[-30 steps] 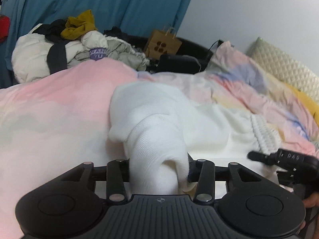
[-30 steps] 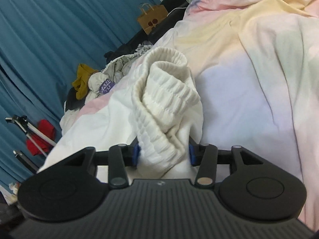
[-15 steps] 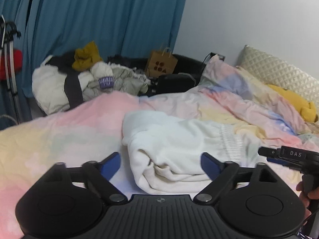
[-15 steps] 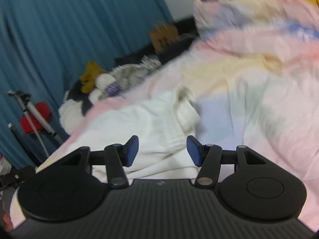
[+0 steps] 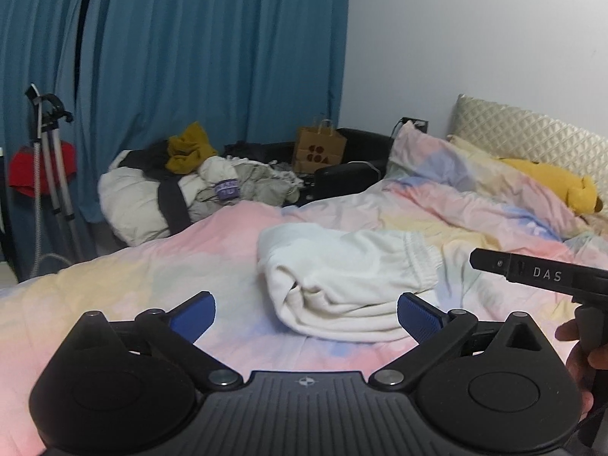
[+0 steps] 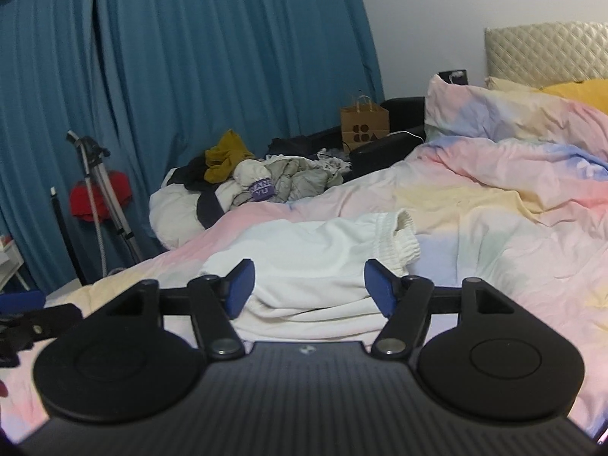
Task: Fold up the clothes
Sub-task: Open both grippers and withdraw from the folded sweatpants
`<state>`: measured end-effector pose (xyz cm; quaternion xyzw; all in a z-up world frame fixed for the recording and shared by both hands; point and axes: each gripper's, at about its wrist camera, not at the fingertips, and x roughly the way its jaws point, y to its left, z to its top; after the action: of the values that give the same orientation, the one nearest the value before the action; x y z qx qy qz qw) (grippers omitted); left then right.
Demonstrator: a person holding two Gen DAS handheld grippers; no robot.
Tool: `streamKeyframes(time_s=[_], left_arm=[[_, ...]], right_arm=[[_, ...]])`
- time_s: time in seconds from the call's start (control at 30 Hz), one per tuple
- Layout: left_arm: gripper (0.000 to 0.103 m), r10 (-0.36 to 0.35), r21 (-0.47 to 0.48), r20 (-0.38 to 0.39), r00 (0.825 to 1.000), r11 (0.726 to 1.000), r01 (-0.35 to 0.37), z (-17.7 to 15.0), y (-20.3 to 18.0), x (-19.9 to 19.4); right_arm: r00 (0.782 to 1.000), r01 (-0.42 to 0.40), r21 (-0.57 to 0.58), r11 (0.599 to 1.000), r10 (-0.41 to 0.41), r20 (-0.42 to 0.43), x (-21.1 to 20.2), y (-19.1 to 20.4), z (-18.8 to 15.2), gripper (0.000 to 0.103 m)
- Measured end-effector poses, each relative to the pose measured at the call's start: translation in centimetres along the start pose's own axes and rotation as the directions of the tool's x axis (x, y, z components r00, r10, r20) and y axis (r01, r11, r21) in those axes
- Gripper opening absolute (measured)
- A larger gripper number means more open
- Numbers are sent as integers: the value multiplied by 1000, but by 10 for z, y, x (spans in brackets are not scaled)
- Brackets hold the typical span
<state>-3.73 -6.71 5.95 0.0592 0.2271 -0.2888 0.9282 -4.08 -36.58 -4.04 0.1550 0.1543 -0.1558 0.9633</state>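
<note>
A folded white knit garment (image 5: 345, 277) with a ribbed cuff lies on the pastel duvet (image 5: 152, 266); it also shows in the right wrist view (image 6: 315, 250). My left gripper (image 5: 306, 313) is open and empty, raised just in front of the garment's near fold. My right gripper (image 6: 307, 285) is open and empty, hovering over the garment's near edge. The right gripper's body shows at the right edge of the left wrist view (image 5: 539, 275).
A heap of loose clothes (image 5: 197, 186) lies beyond the bed's far side, before a blue curtain (image 5: 190, 57). A brown paper bag (image 5: 319, 150), a tripod (image 5: 49, 159) and a yellow plush toy (image 5: 551, 184) by the headboard are in view.
Both grippers let go of the white garment, opened and drew back and up. The garment now lies folded on the duvet.
</note>
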Motion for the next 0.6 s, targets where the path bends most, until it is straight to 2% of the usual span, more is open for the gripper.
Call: streamKeyframes(time_s=[0.03, 0.07, 0.2, 0.37, 0.6], left_arm=[[103, 7, -10, -5, 1000, 1000, -7, -3, 3, -1], [103, 15, -21, -12, 1000, 1000, -15, -5, 5, -1], [103, 41, -24, -11, 999, 999, -41, -10, 9, 0], [103, 75, -17, -3, 997, 997, -75, -14, 12, 2], [103, 115, -10, 6, 993, 993, -115, -20, 16, 5]], right_arm=[[1000, -4, -2, 1000, 4, 8, -1, 3, -3, 92], [1000, -9, -1, 1000, 9, 20, -2, 4, -6, 94], [1000, -9, -19, 1000, 9, -4, 5, 11, -18, 94], [999, 37, -91, 995, -39, -20, 14, 20, -31, 94], [997, 72, -57, 996, -74, -35, 18, 14, -34, 94]])
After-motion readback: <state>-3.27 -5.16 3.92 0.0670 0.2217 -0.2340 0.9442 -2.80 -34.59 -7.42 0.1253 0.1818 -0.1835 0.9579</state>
